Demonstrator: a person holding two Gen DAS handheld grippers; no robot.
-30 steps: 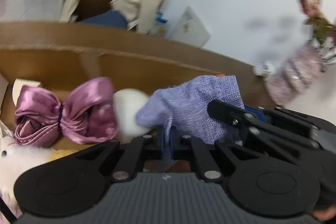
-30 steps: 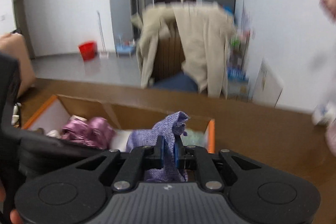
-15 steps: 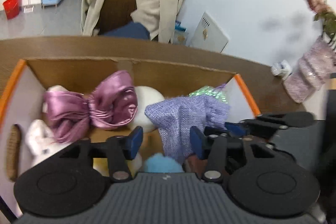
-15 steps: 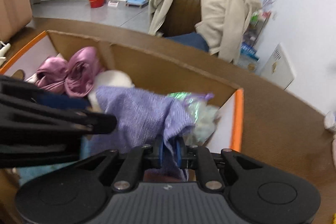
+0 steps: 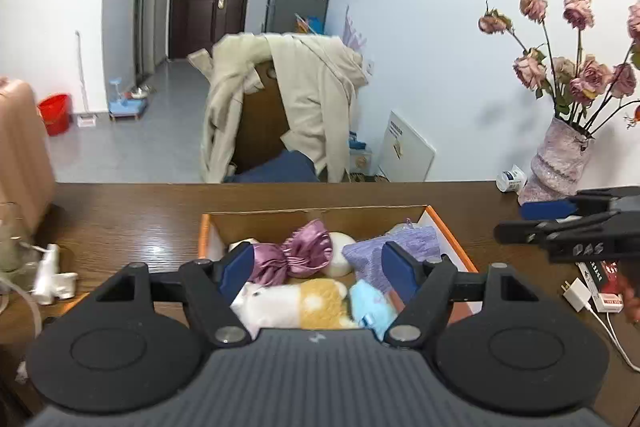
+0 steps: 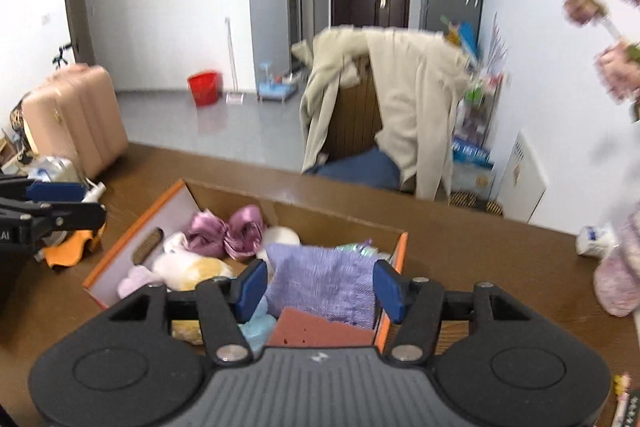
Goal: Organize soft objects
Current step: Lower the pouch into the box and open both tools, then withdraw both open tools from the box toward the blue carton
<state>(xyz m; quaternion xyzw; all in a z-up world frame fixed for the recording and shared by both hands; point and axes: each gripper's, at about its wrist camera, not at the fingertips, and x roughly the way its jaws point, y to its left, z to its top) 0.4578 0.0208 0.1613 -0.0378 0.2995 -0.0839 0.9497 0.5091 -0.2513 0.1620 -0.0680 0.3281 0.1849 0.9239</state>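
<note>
Both tongs, left (image 5: 316, 269) & right (image 6: 318, 285), just opened, spread, nothing pinched. Purple cloth (image 6: 322, 281) lies in box (image 5: 452, 239) on worktop, right side. Risk: cloth sits high on pile, could slump over rim.

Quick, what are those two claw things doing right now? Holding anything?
Left gripper: open, holding nothing; its jaws have just been opening.
Right gripper: open, holding nothing; its jaws have just opened off the purple cloth pouch, which lies in the box.
</note>
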